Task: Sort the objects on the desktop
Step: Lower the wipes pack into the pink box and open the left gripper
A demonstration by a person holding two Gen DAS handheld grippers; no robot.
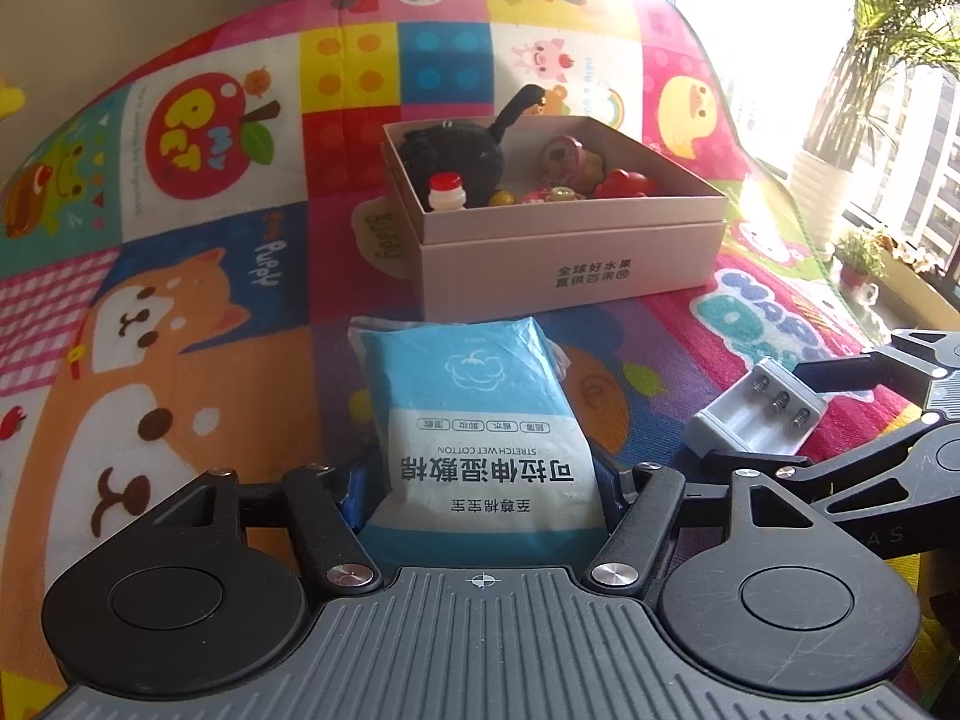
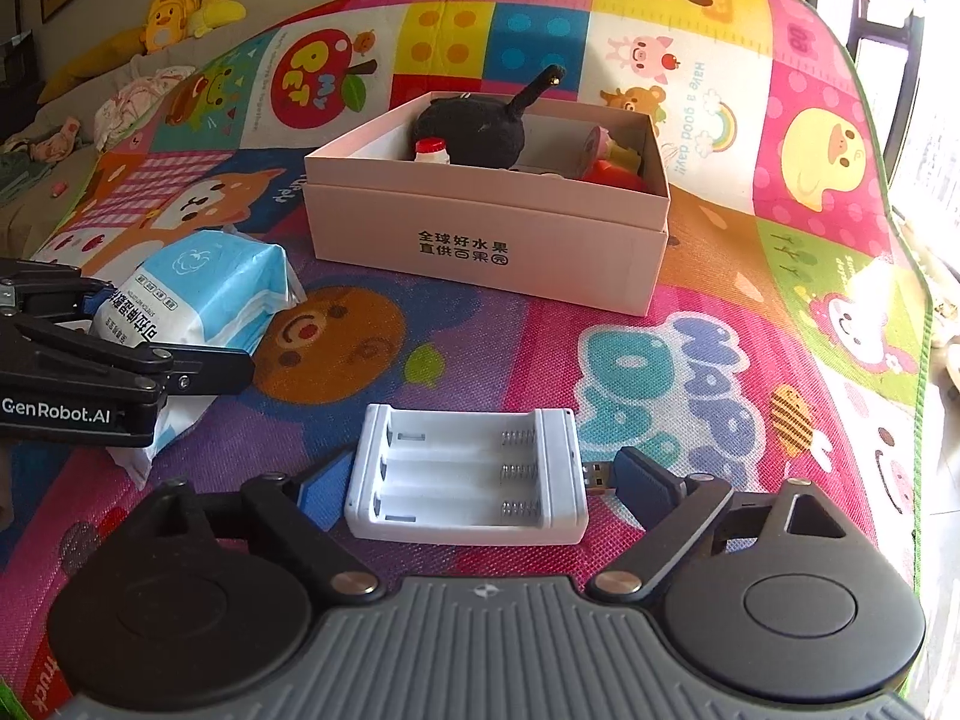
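Note:
A blue and white pack of wet cotton wipes (image 1: 480, 420) lies on the colourful play mat, and my left gripper (image 1: 480, 495) is shut on its near end. The pack also shows in the right wrist view (image 2: 198, 294), with the left gripper (image 2: 120, 330) around it. A white battery charger (image 2: 468, 474) with three empty slots lies on the mat between the fingers of my right gripper (image 2: 480, 483), which is open around it; a gap shows at the right finger. The charger also shows in the left wrist view (image 1: 756, 414). A pink cardboard box (image 1: 570, 264) stands beyond both.
The box (image 2: 492, 240) holds a black plush toy (image 1: 450, 150), a small white bottle with a red cap (image 1: 447, 192), red and pink toys (image 1: 624, 180). Potted plants (image 1: 858, 252) stand by the window at right. Yellow plush toys (image 2: 180, 12) lie far left.

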